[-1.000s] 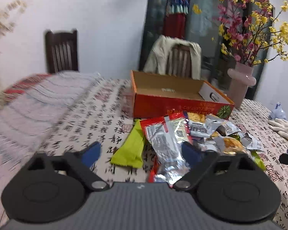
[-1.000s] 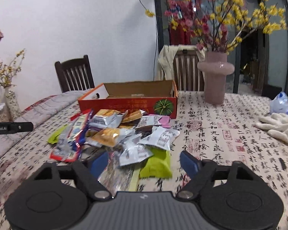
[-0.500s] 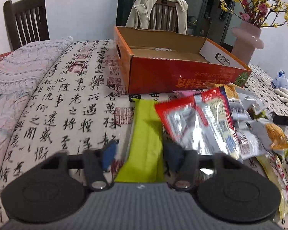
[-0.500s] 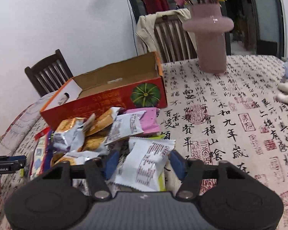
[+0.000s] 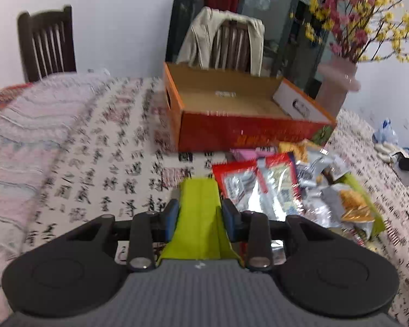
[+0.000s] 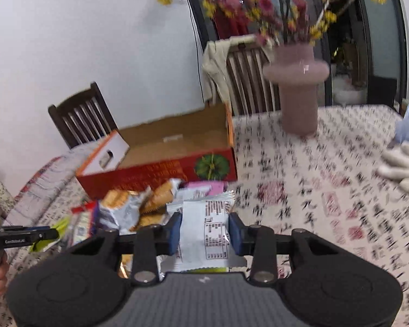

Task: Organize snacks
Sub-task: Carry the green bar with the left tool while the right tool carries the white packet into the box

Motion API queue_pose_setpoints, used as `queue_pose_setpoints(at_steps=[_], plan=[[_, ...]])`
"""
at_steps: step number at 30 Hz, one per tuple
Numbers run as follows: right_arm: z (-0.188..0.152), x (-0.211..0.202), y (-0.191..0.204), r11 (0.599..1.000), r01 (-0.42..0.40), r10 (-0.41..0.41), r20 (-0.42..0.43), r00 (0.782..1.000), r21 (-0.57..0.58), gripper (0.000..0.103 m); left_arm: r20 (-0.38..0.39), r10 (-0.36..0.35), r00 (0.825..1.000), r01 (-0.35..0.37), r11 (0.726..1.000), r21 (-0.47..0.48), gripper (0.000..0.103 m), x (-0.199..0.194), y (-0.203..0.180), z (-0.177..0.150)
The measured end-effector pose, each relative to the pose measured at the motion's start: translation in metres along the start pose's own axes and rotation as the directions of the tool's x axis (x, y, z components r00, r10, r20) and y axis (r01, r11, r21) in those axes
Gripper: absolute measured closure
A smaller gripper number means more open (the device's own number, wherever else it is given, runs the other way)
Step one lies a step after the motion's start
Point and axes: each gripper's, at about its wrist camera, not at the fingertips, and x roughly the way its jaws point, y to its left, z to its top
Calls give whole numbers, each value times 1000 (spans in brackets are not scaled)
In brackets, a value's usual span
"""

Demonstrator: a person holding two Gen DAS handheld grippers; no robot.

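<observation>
My left gripper (image 5: 200, 218) has its jaws closing, and the blue pads press both sides of a lime green snack packet (image 5: 200, 204), which sits pinched between them. The jaws of my right gripper (image 6: 204, 230) are closing too, with the pads against the edges of a white printed snack packet (image 6: 204, 226). A pile of mixed snack packets (image 5: 300, 185) (image 6: 139, 204) lies on the patterned tablecloth. Behind the pile stands an open orange-red cardboard box (image 5: 231, 133) (image 6: 161, 169), whose inside looks bare.
A pink vase of flowers (image 6: 297, 92) (image 5: 338, 81) stands right of the box. White gloves (image 6: 403, 166) lie at the right. A quilted cloth (image 5: 27, 125) covers the table's left. Two dark chairs stand behind, one with a jacket (image 5: 220, 38).
Both grippers' jaws narrowed from wide apart onto a packet each, green on the left and white on the right. Both views moved in over the pile toward the box.
</observation>
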Motion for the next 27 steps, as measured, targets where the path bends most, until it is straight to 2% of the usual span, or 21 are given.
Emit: queue_pose_setpoints(at_steps=[3, 4, 5, 10, 12, 13, 14, 16, 17, 19, 21, 22, 24, 27], plan=[[0, -16, 4, 1000, -16, 16, 28, 999, -13, 67, 41, 7, 999, -7, 1000, -7, 70, -23, -6, 1], [-2, -19, 6, 1000, -26, 26, 29, 999, -11, 67, 54, 5, 999, -5, 1000, -12, 96, -31, -8, 3], [-5, -21, 8, 999, -36, 36, 25, 999, -10, 67, 58, 7, 998, -6, 1000, -16, 99, -36, -9, 5], [-13, -21, 21, 996, -75, 76, 24, 997, -40, 67, 104, 14, 994, -13, 1000, -16, 98, -53, -19, 16], [-11, -18, 24, 996, -83, 84, 29, 996, -40, 67, 93, 15, 996, -14, 1000, -1, 98, -49, -21, 15], [-10, -15, 26, 995, -85, 87, 31, 996, -42, 67, 73, 10, 997, -11, 1000, 9, 94, -44, -21, 13], [-9, -12, 28, 995, -87, 88, 30, 996, -46, 67, 50, 15, 999, -16, 1000, 10, 88, -37, -21, 7], [-9, -6, 30, 994, -96, 97, 24, 995, -53, 67, -15, 41, 999, -41, 999, 7, 51, -18, -21, -9], [-9, -3, 30, 993, -101, 102, 21, 995, -53, 67, -43, 64, 997, -63, 998, 19, 48, -7, -22, -19], [-11, 3, 30, 993, -112, 113, 14, 994, -45, 67, -91, 93, 991, -91, 996, 24, 47, 11, -22, -33], [-13, 10, 31, 993, -111, 111, 3, 994, -45, 67, -117, 90, 989, -91, 996, -5, 48, 22, -19, -39], [-14, 13, 32, 993, -111, 111, -2, 994, -51, 67, -99, 99, 990, -100, 995, -3, 57, 22, -19, -41], [-15, 17, 35, 992, -112, 112, -7, 994, -63, 67, -90, 120, 989, -122, 992, -20, 68, 20, -17, -40], [-13, 20, 37, 991, -104, 104, 2, 995, -87, 67, -52, 130, 990, -132, 991, -36, 69, 10, -19, -38]])
